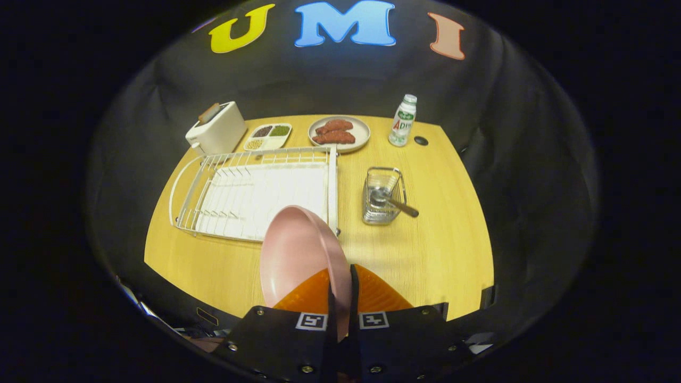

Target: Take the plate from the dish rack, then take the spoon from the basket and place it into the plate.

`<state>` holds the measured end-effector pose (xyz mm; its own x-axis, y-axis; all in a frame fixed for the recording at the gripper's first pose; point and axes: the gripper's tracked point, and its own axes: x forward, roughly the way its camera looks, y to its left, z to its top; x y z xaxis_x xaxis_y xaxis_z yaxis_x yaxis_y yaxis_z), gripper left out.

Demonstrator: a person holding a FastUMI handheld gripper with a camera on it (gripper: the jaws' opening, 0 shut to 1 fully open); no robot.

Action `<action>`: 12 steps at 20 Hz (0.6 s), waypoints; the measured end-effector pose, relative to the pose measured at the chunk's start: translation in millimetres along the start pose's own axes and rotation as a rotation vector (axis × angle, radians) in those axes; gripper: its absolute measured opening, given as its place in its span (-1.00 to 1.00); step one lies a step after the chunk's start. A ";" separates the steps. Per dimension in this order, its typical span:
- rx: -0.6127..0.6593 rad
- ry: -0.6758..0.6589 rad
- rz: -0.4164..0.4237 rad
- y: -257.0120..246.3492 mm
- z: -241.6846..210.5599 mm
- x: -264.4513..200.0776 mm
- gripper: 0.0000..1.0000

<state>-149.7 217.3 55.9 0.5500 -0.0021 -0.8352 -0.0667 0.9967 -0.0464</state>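
Your tool [340,282] was clamped on the pink plate [298,255], both orange fingers [311,295] pressing its rim, holding it on edge above the worktop [425,255]. Just beyond stood the white dish rack [255,194]; right of it, the spoon [391,202] leaned in the basket [382,205].

**Bystanders at the far end of the table**

A white toaster [217,128] stands at the far corner of the wooden table [441,250]. Beside it lies a divided tray of beans [267,136], then a plate of sausages [339,134], a small drink bottle [403,121] and a dark round cap [421,140].
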 end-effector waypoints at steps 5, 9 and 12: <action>0.050 0.070 0.066 0.5 -39.8 36.3 -0.84; 0.080 0.118 0.108 5.1 -55.3 53.2 -0.85; 0.073 0.121 0.144 9.8 -55.2 65.1 -0.85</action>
<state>-160.5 222.4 -29.2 0.4350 0.1356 -0.8902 -0.0749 0.9906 0.1143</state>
